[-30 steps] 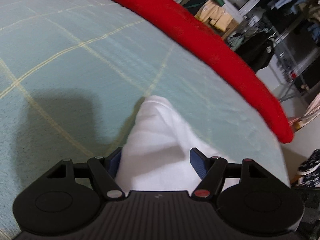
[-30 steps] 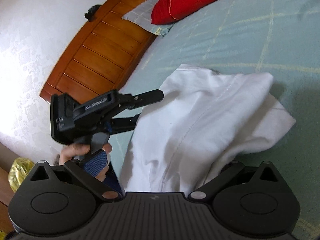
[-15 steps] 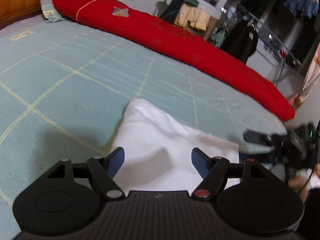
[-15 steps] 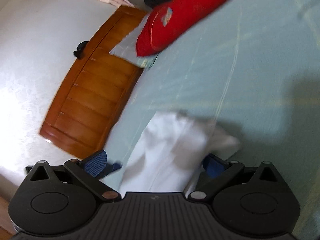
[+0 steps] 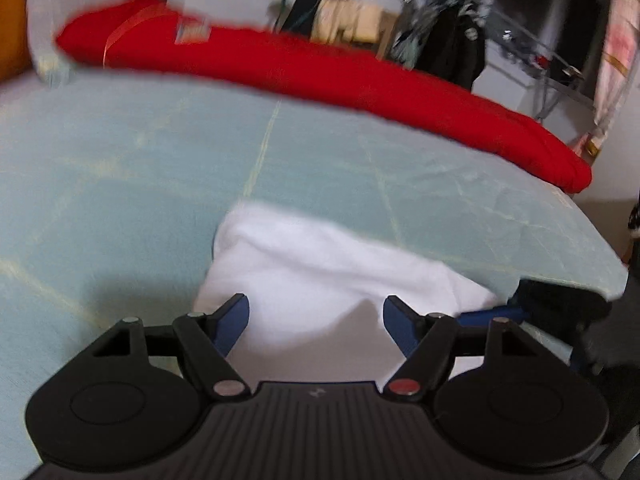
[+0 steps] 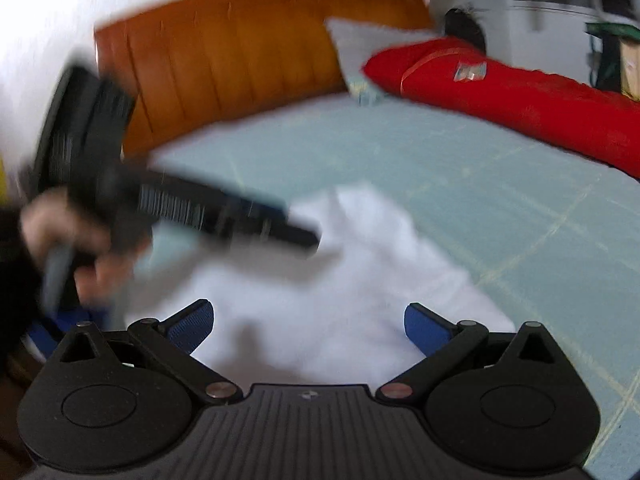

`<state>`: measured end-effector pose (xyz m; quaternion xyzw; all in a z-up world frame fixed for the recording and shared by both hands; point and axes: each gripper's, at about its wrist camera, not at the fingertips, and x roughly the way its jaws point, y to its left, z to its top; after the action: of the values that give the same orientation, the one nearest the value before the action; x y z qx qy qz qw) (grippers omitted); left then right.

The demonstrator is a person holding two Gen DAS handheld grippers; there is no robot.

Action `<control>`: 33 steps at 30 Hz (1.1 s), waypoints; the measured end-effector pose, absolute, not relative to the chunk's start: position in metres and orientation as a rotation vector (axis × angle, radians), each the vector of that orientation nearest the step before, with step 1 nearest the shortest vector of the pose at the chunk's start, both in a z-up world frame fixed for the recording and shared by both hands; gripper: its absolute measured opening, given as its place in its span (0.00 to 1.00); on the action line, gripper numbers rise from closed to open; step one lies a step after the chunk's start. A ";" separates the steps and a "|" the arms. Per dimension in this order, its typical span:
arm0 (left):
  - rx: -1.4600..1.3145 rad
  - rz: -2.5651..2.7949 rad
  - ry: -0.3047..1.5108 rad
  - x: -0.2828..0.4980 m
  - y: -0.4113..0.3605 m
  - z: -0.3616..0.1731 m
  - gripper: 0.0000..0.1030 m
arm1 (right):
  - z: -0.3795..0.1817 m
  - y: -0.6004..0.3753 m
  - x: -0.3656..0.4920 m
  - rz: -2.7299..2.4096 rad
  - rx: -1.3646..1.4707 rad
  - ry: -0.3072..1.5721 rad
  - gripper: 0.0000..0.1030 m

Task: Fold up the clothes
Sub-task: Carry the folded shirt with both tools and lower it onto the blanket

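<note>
A white garment [image 5: 328,264] lies in a folded heap on the pale green bedsheet [image 5: 120,200]. My left gripper [image 5: 315,308] is open just above its near edge, blue pads wide apart and touching no cloth. In the right wrist view the same garment [image 6: 360,264] spreads out ahead of my right gripper [image 6: 308,312], which is open too, its pads clear of the fabric. The left gripper [image 6: 296,232], blurred and held by a hand [image 6: 80,248], reaches over the garment's left side. At the garment's right end the right gripper [image 5: 516,312] shows dimly.
A long red bolster [image 5: 360,76] lies along the bed's far side, with a pillow [image 6: 368,48] against the wooden headboard [image 6: 240,60]. Beyond the bed stands a rack of hanging clothes [image 5: 460,32]. The bed's right edge [image 5: 592,248] drops off close to the garment.
Both wrist views rolled round to level. The garment, bunched up between the jaws a second ago, now lies lower and flatter on the bed. The right jaws stand wider, clear of the cloth.
</note>
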<state>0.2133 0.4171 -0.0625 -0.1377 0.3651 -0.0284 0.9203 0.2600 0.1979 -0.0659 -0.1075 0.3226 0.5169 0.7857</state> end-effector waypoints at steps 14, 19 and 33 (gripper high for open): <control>-0.168 -0.006 0.779 0.207 0.401 -0.055 0.75 | -0.063 0.200 0.200 1.221 -0.425 0.600 1.00; -0.154 -0.013 0.757 0.179 0.396 -0.039 0.75 | -0.060 0.188 0.192 1.196 -0.448 0.590 1.00; -0.215 0.083 0.801 0.075 0.369 -0.044 0.79 | -0.022 0.138 0.161 1.187 -0.319 0.599 1.00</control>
<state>0.0751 0.3695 -0.0440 -0.1042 0.3889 0.0404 0.9145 0.1611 0.1384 -0.0223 -0.1473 0.2768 0.5483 0.7753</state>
